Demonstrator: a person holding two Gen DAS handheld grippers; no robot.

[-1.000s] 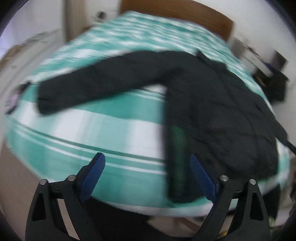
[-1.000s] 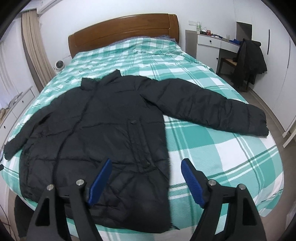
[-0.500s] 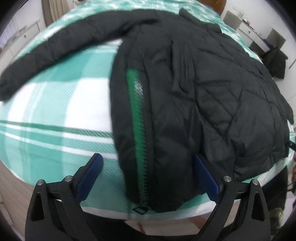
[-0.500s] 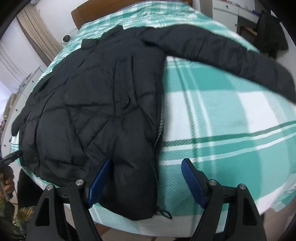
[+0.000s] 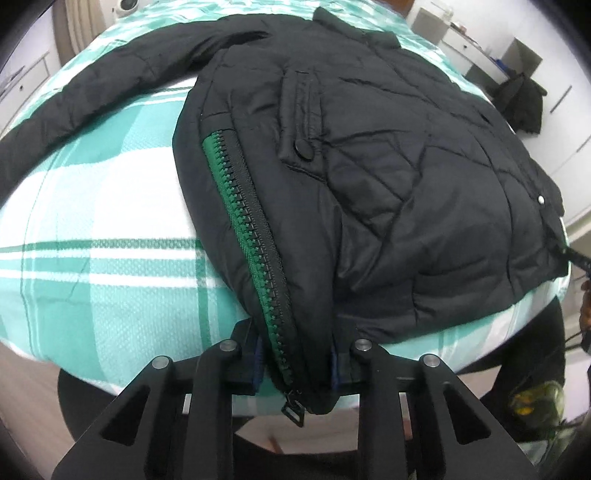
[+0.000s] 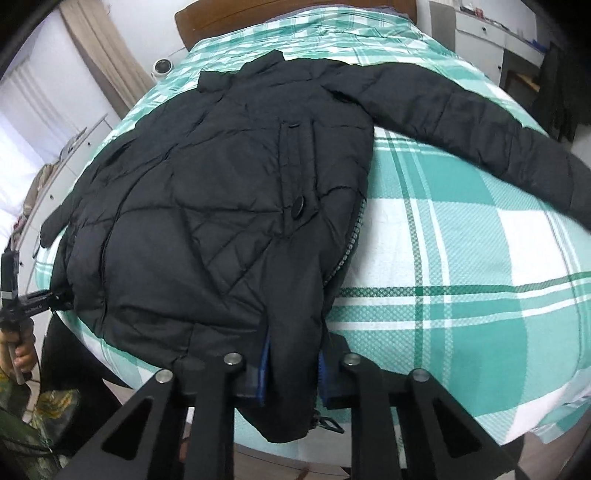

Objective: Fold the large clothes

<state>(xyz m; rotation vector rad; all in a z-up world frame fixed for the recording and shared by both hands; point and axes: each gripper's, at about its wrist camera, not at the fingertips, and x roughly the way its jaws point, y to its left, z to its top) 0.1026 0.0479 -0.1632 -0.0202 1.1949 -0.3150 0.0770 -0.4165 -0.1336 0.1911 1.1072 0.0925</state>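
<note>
A black quilted jacket (image 5: 388, 155) lies front up on a bed with a green-and-white checked cover (image 5: 103, 236), sleeves spread to both sides. My left gripper (image 5: 295, 356) is closing on the jacket's bottom hem corner beside the green zipper (image 5: 251, 236); the fabric sits bunched between its blue pads. In the right wrist view the same jacket (image 6: 221, 206) fills the middle, and my right gripper (image 6: 291, 367) is closing on the other bottom hem corner, with the cloth pinched between its pads. The left gripper (image 6: 33, 295) shows at the far left edge, held by a hand (image 6: 20, 354).
The bed's near edge runs just under both grippers. A wooden headboard (image 6: 295, 14) stands at the far end. A white desk (image 6: 480, 29) and dark clothes on a chair (image 5: 521, 99) are on the right side, with curtains (image 6: 99, 55) on the left.
Both grippers came down to the jacket's bottom hem at the bed's edge. Their jaws, wide apart before, have closed in on the two hem corners.
</note>
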